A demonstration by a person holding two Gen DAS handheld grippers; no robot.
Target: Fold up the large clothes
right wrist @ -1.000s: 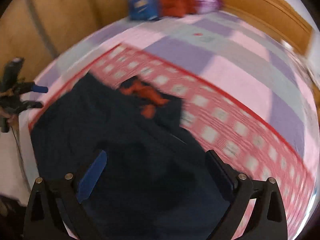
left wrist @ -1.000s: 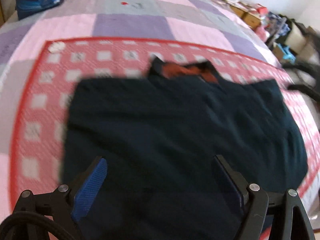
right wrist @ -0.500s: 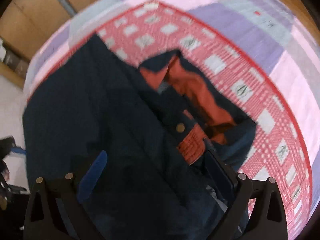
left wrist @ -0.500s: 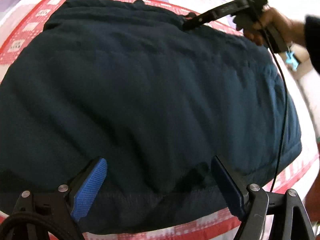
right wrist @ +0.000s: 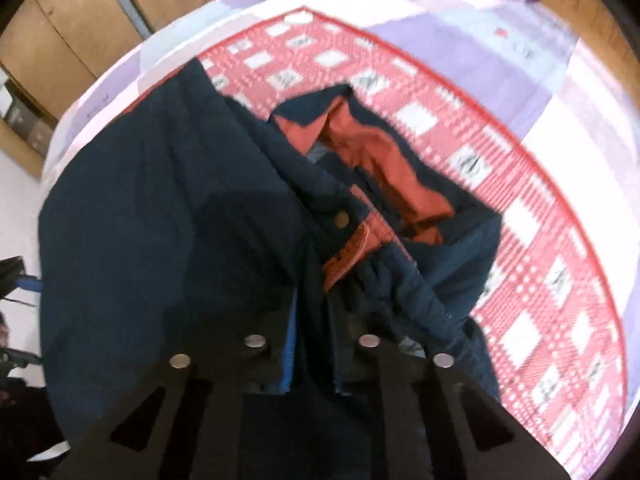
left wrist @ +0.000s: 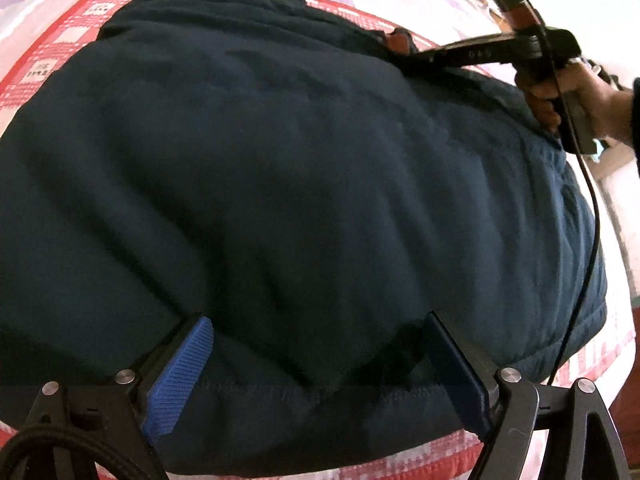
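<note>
Navy jacket [left wrist: 304, 184] lies spread on the red-and-white checked mat [right wrist: 532, 264], filling the view ahead of both my grippers. Purple-pink quilt [right wrist: 472, 56] beyond the mat. My left gripper [left wrist: 320, 360] stands wide over the jacket's hem, pads not pressing. My right gripper [right wrist: 312, 344] has just been closing; it pinches jacket cloth beside the rust-orange collar lining [right wrist: 384, 160]. Brass snap [right wrist: 342, 219] just ahead of the right fingertips.

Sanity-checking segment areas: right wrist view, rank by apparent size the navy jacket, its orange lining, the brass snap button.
1. navy jacket, fills most of the frame, partly hidden by the right gripper.
2. orange lining, a patch at the collar.
3. brass snap button, smallest.
</note>
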